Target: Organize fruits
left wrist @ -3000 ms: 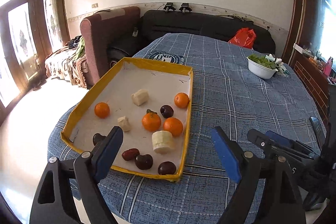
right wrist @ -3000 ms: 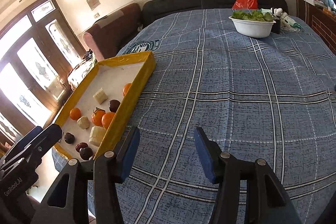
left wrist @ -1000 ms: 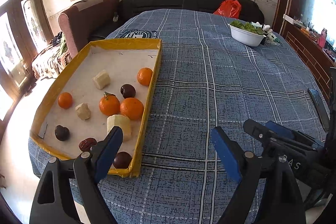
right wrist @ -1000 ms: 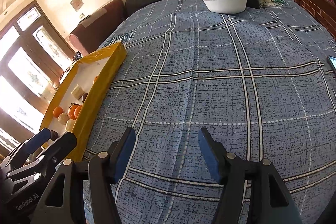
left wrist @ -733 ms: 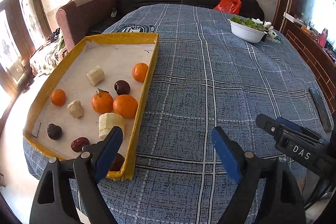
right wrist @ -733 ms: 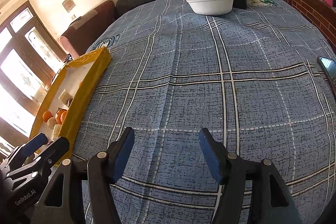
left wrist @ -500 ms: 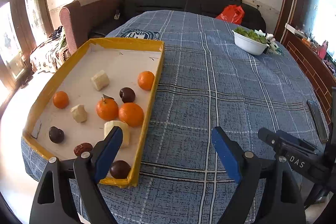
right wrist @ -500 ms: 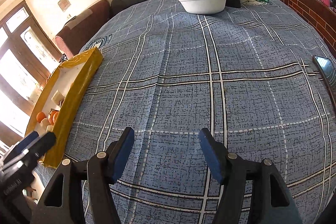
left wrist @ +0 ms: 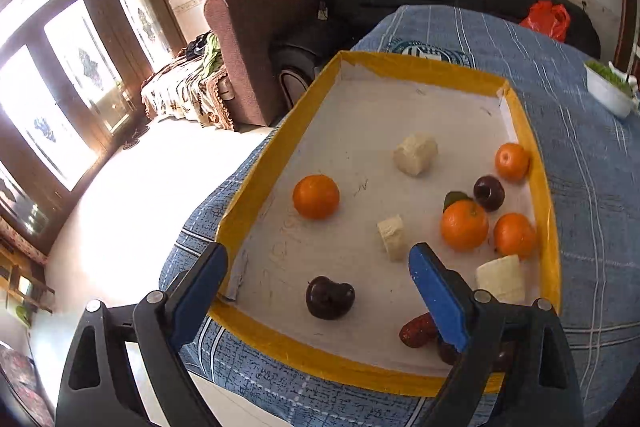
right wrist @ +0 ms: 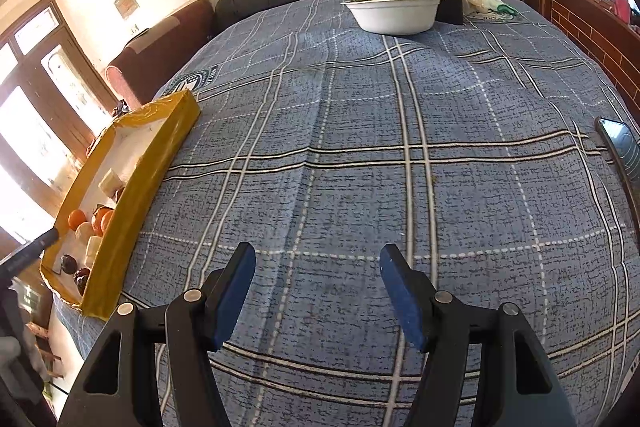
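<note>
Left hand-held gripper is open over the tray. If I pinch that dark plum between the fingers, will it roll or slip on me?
The plum is rounded and glossy, so it will probably slip if pinched off-centre. It lies apart from the other fruit on the flat tray floor, so a nudge would likely roll it. The left hand-held gripper is open wider than the plum, so a centred grip seems feasible.

A glossy yellow-taped tray (left wrist: 542, 187) with a matt papery floor sits on a coarse woven tablecloth (right wrist: 360, 147).
</note>
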`<state>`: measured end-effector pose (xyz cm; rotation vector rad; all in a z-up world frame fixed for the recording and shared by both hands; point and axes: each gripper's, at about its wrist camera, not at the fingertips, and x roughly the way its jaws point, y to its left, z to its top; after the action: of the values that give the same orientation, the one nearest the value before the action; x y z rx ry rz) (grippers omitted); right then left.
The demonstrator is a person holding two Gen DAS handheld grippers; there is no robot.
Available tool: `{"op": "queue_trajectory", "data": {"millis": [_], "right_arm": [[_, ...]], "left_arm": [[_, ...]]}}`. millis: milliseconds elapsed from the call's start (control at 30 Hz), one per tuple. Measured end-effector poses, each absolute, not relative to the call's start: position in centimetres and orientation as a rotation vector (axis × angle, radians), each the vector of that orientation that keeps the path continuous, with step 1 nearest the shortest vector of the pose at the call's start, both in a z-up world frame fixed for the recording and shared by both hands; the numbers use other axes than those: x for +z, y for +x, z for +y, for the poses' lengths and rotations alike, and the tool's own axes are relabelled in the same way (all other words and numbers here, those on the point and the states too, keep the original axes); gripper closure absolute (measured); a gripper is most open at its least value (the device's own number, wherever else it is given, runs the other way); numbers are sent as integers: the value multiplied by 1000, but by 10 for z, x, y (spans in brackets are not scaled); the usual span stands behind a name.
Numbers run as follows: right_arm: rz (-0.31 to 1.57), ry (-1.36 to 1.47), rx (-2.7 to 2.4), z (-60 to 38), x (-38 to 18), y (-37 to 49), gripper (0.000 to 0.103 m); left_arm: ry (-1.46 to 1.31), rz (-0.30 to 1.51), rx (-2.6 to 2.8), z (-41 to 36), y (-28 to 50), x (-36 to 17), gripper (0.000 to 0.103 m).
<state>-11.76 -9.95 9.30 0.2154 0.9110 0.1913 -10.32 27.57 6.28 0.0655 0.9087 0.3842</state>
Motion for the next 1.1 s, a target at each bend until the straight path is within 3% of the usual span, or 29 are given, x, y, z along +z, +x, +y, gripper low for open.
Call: {"op": "queue_trajectory", "data": {"millis": [200,333,633,900,1100], "right_arm": [[930,175,220,-78,90,-117,33],[929,166,228,-72,90,-118,33],[926,184,241,-72,91,-119,33],[929,208,258,-70,88,-118,32],[919,208,254,-65,92,-123,32]], "left_arm": [[50,845,237,241,-101,72,11],[162,914,175,218,-91,52,11],[138,901,316,272,-102,69,9],[269,1034,189,253,-118,42,9],[223,880,307,266,-118,77,9]]}}
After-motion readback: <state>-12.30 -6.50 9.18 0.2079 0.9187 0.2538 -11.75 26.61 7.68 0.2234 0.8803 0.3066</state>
